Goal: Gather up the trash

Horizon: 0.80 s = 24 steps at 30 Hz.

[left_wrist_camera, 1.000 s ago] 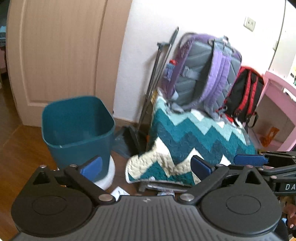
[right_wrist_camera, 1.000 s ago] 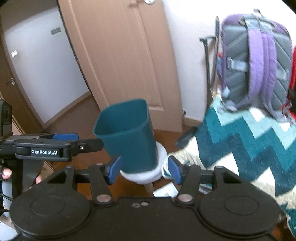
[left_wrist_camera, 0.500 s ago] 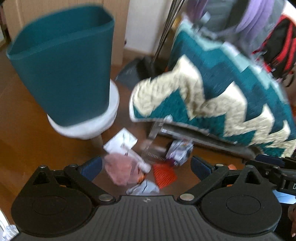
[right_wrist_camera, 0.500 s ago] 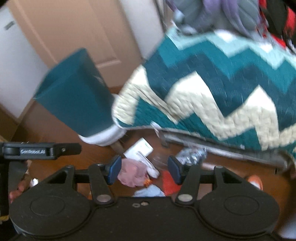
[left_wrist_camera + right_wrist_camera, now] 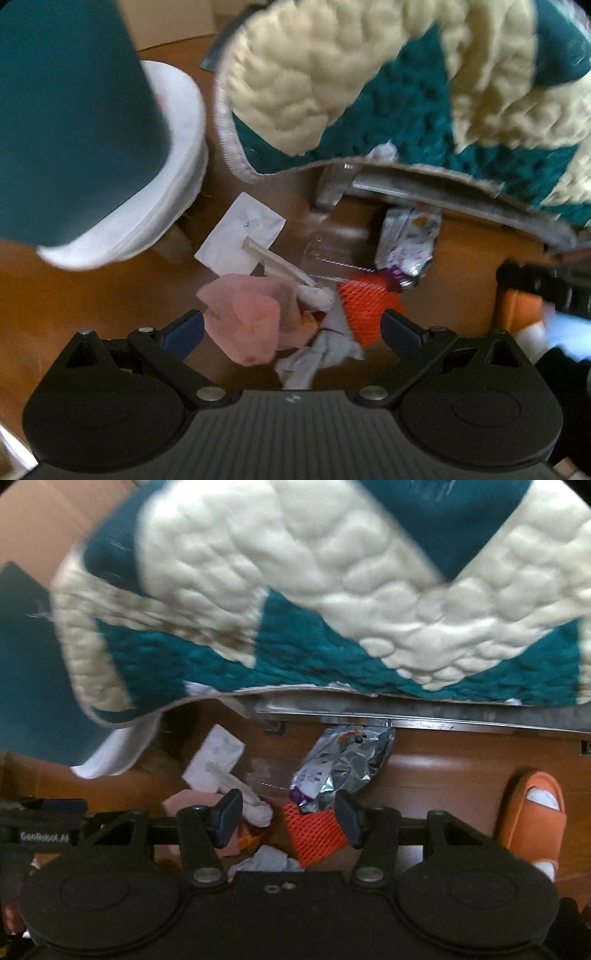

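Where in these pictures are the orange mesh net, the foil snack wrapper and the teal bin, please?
orange mesh net (image 5: 364,301), left wrist view, middle of the netting.
foil snack wrapper (image 5: 343,764), right wrist view, crumpled silver middle.
teal bin (image 5: 66,122), left wrist view, its side wall.

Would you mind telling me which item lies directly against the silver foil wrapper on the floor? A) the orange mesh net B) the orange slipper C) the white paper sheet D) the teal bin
A: the orange mesh net sits right at the lower end of the silver foil wrapper, which overlaps its top edge.
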Available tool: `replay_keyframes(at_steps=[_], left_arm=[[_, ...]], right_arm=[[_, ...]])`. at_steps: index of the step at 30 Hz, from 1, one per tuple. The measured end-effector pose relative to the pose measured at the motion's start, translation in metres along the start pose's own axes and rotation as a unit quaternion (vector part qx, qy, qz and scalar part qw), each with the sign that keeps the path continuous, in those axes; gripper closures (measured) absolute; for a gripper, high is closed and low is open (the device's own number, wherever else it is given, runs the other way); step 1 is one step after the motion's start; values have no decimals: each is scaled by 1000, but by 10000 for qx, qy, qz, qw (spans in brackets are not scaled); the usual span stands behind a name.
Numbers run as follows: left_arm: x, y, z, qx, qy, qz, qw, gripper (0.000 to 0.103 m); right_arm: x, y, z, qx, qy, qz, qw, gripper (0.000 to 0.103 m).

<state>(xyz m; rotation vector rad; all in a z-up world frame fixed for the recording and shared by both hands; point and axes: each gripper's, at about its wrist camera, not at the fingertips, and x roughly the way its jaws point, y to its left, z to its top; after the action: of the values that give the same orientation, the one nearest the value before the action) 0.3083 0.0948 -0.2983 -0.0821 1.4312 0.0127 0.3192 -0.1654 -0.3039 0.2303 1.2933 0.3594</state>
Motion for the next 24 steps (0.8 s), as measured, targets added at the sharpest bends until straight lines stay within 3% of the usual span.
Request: replay_keyframes(at_steps=[3, 12, 19, 21, 23, 24], left_arm=[[34, 7, 6, 211, 216, 56, 9995, 1], [122, 32, -1, 90, 723, 90, 9973, 1], [167, 37, -9, 95, 890, 67, 9960, 2], [173, 37, -11, 87, 895, 107, 9959, 9], [180, 37, -12, 65, 975, 87, 9952, 29], [182, 38, -12, 60, 1000, 92, 9949, 33]], right_arm=[[32, -5, 6, 84, 79, -131, 9998, 49], [117, -8, 13, 174, 334, -503, 9980, 49], [150, -10, 9, 102, 366, -752, 9964, 51], [155, -9, 8, -24, 385, -786, 9962, 52], [158, -9, 7, -90, 365, -861, 9956, 52], [160, -10, 7, -85, 357, -857, 9956, 52]])
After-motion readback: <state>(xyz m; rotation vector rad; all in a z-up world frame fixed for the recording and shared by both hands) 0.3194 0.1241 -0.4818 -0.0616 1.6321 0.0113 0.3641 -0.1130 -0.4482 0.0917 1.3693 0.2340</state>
